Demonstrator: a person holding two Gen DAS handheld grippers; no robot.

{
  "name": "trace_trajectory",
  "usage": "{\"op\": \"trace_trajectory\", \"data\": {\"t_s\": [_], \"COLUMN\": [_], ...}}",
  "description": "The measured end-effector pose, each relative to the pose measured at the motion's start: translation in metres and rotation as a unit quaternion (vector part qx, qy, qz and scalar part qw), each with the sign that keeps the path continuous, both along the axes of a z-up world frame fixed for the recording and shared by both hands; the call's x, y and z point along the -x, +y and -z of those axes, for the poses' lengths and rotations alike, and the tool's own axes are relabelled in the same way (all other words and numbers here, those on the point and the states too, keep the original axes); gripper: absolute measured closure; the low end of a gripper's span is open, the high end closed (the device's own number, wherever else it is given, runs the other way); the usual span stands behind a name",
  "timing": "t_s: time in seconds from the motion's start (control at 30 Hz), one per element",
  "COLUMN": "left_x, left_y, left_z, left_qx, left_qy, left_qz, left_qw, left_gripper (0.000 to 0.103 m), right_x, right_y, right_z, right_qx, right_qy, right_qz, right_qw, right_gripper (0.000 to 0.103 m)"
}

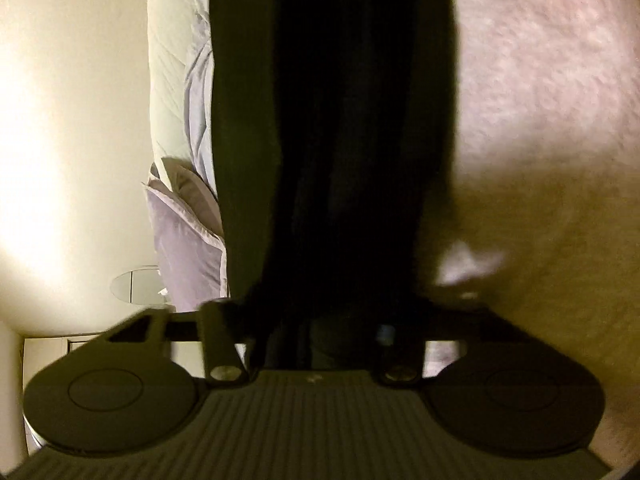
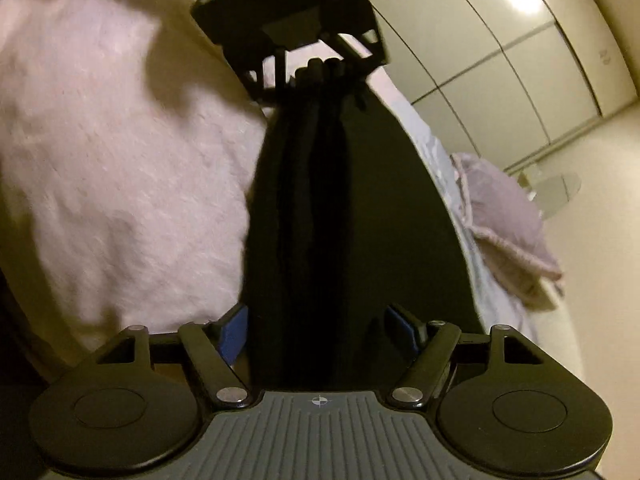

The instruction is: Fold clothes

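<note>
A long dark garment (image 1: pixel 340 120) runs straight away from my left gripper (image 1: pixel 320 314) across the bed. Its folds cover the left fingertips, which are lost in the dark cloth. In the right wrist view the same garment (image 2: pixel 340 220) stretches from my right gripper (image 2: pixel 320 332) up to the left gripper (image 2: pixel 320 70), where the far end is bunched and pinched. My right gripper's blue pads (image 2: pixel 232 336) stand wide apart. The cloth lies between them, and they do not squeeze it.
A fluffy pink blanket (image 2: pixel 100 140) covers the bed beside the garment. A lilac pillow (image 2: pixel 504 216) and a pale quilt (image 1: pixel 172 80) lie along the bed's other side. Beyond them are pale wardrobe doors (image 2: pixel 500 60) and a round glass table (image 2: pixel 560 188).
</note>
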State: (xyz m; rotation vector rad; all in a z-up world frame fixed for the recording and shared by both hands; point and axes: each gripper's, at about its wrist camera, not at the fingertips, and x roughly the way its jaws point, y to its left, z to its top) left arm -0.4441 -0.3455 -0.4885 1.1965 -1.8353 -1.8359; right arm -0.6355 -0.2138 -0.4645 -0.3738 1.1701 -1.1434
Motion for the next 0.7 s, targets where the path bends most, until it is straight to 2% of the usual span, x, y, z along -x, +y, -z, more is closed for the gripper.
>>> {"op": "trace_trajectory", "data": {"t_s": [0.07, 0.1, 0.13, 0.2, 0.37, 0.47, 0.57, 0.63, 0.7], "left_x": [-0.001, -0.001, -0.001, -0.006, -0.051, -0.085, -0.112, -0.119, -0.119], "left_y": [0.005, 0.007, 0.009, 0.016, 0.055, 0.09, 0.125, 0.144, 0.156], "left_z": [-0.004, -0.007, -0.013, -0.029, -0.06, -0.062, -0.051, -0.037, -0.027], "left_qx": [-0.002, -0.006, -0.011, -0.018, -0.025, -0.04, -0.067, -0.091, -0.096], "left_qy": [0.009, 0.016, 0.026, 0.05, 0.086, 0.093, 0.09, 0.087, 0.096], "left_qz": [-0.011, -0.019, -0.028, -0.051, -0.117, -0.162, -0.2, -0.21, -0.215], "left_qw": [0.9999, 0.9997, 0.9992, 0.9973, 0.9892, 0.9817, 0.9734, 0.9695, 0.9672], "left_gripper": [0.075, 0.076, 0.077, 0.077, 0.077, 0.077, 0.076, 0.074, 0.074], "right_x": [0.006, 0.011, 0.017, 0.025, 0.039, 0.028, 0.016, 0.015, 0.024], "right_y": [-0.003, -0.005, -0.008, -0.01, -0.019, -0.015, -0.006, 0.001, 0.009], "right_z": [0.003, 0.004, 0.006, 0.006, -0.038, -0.051, -0.033, -0.014, 0.002], "right_qx": [0.01, 0.004, -0.001, 0.002, 0.069, 0.087, 0.061, 0.028, 0.005], "right_qy": [0.032, 0.037, 0.042, 0.052, 0.032, 0.024, 0.022, 0.02, 0.015], "right_qz": [-0.003, -0.011, -0.019, -0.037, -0.063, -0.114, -0.16, -0.162, -0.147], "right_qw": [0.999, 0.999, 0.999, 0.998, 0.995, 0.989, 0.985, 0.986, 0.989], "right_gripper": [0.035, 0.048, 0.073, 0.083, 0.086, 0.086, 0.086, 0.086, 0.086]}}
